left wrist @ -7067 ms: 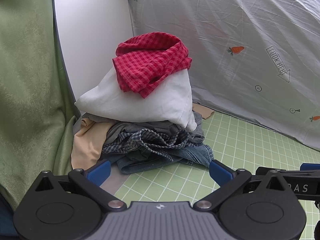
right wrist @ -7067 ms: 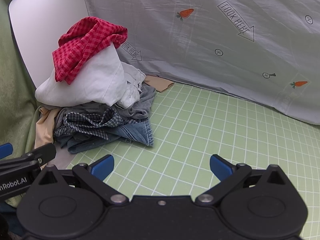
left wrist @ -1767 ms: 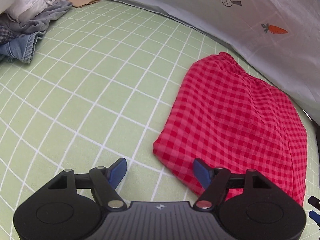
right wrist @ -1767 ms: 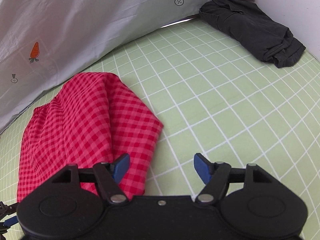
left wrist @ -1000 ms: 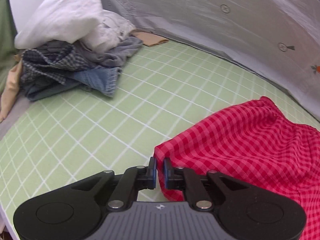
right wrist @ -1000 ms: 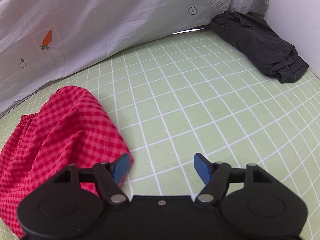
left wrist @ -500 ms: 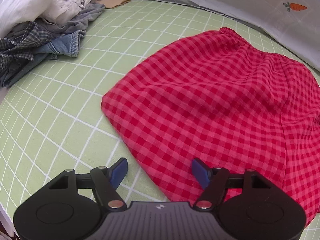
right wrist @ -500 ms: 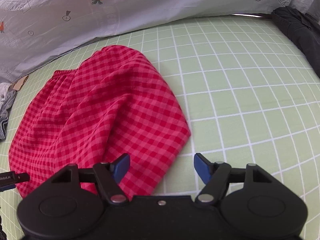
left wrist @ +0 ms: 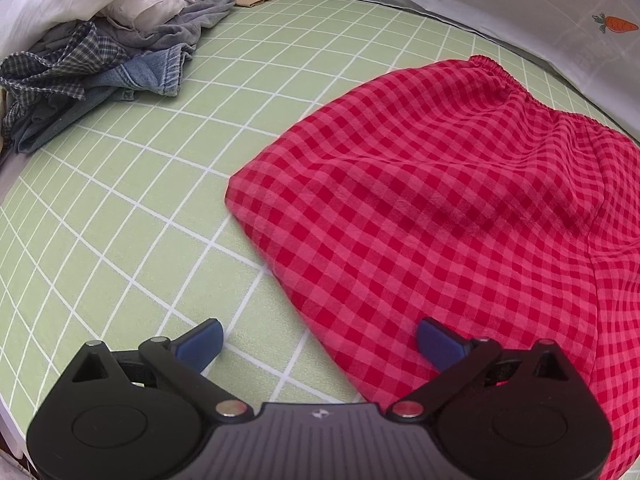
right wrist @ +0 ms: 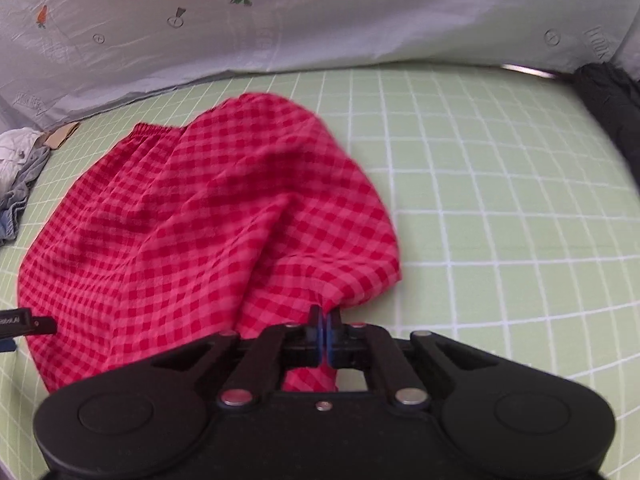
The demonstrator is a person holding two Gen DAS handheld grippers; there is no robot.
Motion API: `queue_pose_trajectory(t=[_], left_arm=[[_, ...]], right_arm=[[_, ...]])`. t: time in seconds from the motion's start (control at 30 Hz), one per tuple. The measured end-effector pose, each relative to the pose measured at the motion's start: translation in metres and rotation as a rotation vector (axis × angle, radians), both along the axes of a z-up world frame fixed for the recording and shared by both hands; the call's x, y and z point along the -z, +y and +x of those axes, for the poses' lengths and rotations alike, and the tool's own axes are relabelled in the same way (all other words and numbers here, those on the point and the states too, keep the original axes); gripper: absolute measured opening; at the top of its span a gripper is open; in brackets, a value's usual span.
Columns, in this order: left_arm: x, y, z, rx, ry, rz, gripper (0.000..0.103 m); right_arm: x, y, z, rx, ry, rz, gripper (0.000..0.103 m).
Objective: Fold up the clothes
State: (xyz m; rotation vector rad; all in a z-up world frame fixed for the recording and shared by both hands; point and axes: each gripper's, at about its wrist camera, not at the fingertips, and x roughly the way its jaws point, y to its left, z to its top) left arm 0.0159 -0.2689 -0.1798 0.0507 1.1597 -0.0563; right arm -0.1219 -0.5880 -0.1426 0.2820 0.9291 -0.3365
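A red checked garment [left wrist: 440,200] with an elastic waistband lies spread on the green grid mat [left wrist: 120,220]. My left gripper [left wrist: 320,336] hovers over its near left edge with the jaws opening wide. The cloth's edge runs under the gap and the blue pads do not press on it. In the right wrist view the same garment [right wrist: 200,220] is bunched at its near right corner, where my right gripper [right wrist: 325,320] is shut on the fabric, with a tuck of cloth showing behind the jaws.
A pile of unfolded clothes [left wrist: 100,52], denim, plaid and white, sits at the mat's far left. A dark garment [right wrist: 616,120] lies at the far right corner. A grey sheet with carrot prints [right wrist: 320,20] walls the back. Bare mat [right wrist: 500,200] stretches right of the red garment.
The right gripper went from open beside the garment's near corner to shut on it, gathering the cloth. The left jaws spread wider and sit a little nearer the left edge.
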Motion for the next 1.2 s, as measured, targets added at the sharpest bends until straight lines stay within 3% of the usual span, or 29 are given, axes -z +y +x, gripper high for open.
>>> queue_pose_trajectory(t=[0.13,0.17,0.23,0.33,0.5,0.67,0.83,1.0,1.1,1.2], left_arm=[[0.000,0.000,-0.001,0.006,-0.004,0.000,0.103],[0.000,0.000,0.000,0.006,-0.003,0.000,0.103],[0.000,0.000,0.000,0.007,-0.002,-0.001,0.103],[0.000,0.002,0.000,0.009,-0.002,-0.002,0.103],[0.000,0.002,-0.001,0.009,-0.004,-0.003,0.103],[0.001,0.002,-0.001,0.009,-0.004,-0.003,0.103],[0.001,0.002,0.000,0.009,-0.001,-0.003,0.103],[0.001,0.002,-0.001,0.010,-0.004,-0.004,0.103],[0.001,0.003,-0.001,0.010,-0.006,-0.004,0.103],[0.001,0.003,-0.001,0.010,-0.006,-0.004,0.103]], right_arm=[[-0.027,-0.033,-0.005,0.141,-0.114,-0.173,0.006],[-0.029,-0.040,-0.007,0.163,-0.118,-0.167,0.008],[-0.032,-0.054,-0.012,0.208,-0.121,-0.152,0.025],[-0.025,-0.058,-0.028,0.256,-0.106,-0.131,0.041],[-0.003,-0.056,-0.059,0.323,-0.055,-0.043,0.047],[-0.006,-0.053,-0.079,0.361,-0.039,-0.063,0.059],[-0.001,-0.052,-0.085,0.307,-0.005,-0.037,0.078],[0.017,-0.038,-0.068,0.173,0.093,-0.015,0.078],[0.019,-0.033,-0.053,0.106,0.099,-0.068,0.077],[0.009,-0.035,-0.036,0.067,0.033,-0.133,0.073]])
